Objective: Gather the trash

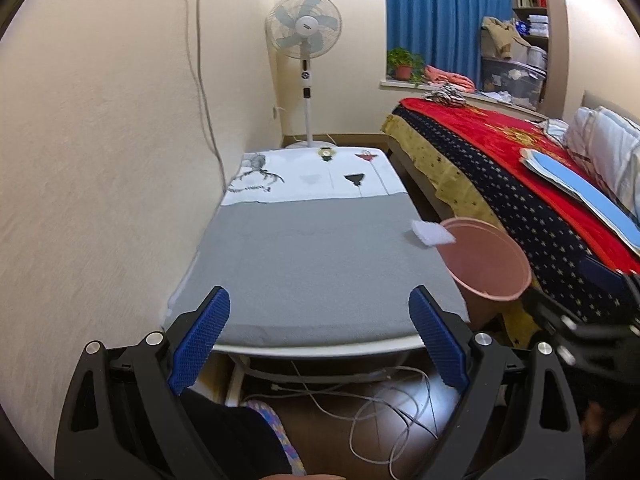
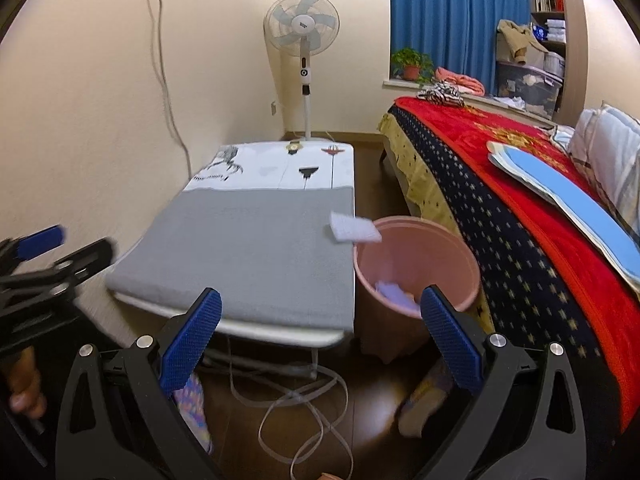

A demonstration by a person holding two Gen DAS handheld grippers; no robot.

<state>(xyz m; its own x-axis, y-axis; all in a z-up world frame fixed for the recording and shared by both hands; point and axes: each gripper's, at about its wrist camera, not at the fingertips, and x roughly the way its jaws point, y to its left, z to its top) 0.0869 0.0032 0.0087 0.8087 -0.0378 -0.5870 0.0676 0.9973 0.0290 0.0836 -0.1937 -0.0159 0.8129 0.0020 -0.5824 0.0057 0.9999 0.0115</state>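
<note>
Trash is showing as one white scrap of paper sitting at the right edge of the grey tabletop, in the middle right of the left wrist view. It is lying right next to the rim of the pink bin, and its corner is looking like it is hanging over that rim. In the right wrist view the white scrap of paper is sitting in the middle of the frame, at the top left of the pink bin. More pale paper is lying down inside the bin.

The left hand-held gripper is filling the bottom of its view. Its two blue pads are standing wide apart and are holding nothing. It is pointing over the near edge of the tabletop.

The right hand-held gripper is also spread wide and is holding nothing. Its right blue pad is sitting in front of the bin rim in the picture.

A white fan is standing at the top middle, by the wall. A bed with a red blanket is taking up the right side. A white cord is curling on the dark floor at the bottom. A person's hand is showing at the lower left of the right wrist view.
</note>
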